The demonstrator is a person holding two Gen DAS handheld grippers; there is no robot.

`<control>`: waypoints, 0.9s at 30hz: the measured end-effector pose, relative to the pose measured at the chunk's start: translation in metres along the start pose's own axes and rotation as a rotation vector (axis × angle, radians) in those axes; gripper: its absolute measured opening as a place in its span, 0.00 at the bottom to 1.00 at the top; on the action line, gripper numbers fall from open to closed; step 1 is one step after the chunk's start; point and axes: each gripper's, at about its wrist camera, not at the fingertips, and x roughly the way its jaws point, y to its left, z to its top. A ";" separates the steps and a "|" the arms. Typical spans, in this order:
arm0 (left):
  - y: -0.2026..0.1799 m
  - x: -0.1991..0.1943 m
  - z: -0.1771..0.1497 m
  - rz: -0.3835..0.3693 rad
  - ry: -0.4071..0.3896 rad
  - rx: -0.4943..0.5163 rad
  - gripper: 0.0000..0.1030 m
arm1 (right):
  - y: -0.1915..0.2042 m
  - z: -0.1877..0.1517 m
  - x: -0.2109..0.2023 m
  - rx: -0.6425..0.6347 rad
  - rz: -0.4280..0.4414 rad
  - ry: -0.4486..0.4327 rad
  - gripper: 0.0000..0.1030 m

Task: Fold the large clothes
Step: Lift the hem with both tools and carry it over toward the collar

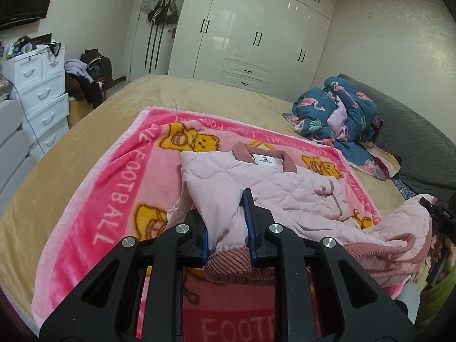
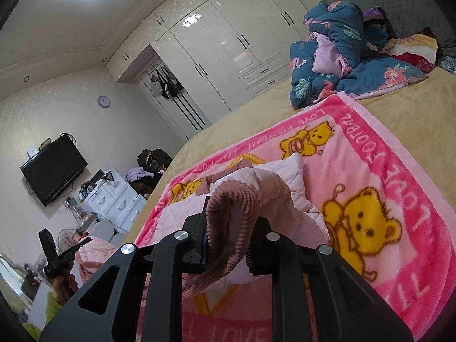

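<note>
The pink quilted jacket (image 1: 256,182) lies collar-away on the pink blanket (image 1: 114,199) on the bed (image 1: 71,156). It is judged soft, light and limp; grip at the ribbed cuffs. The left claw (image 1: 228,228) clamps one cuff. The right claw (image 2: 228,228) clamps the other cuff, lifted above the blanket.

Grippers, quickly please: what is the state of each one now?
Left gripper: closed on the pink jacket sleeve cuff.
Right gripper: closed on the jacket's other ribbed cuff.
</note>
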 end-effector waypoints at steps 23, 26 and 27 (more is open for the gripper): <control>0.013 0.041 0.043 -0.008 -0.012 -0.055 0.14 | 0.005 0.055 0.059 0.027 -0.043 0.001 0.17; 0.013 0.046 0.050 -0.005 -0.015 -0.057 0.14 | 0.006 0.063 0.065 0.030 -0.042 0.005 0.17; 0.013 0.047 0.052 -0.003 -0.016 -0.057 0.14 | 0.007 0.066 0.067 0.025 -0.045 0.006 0.17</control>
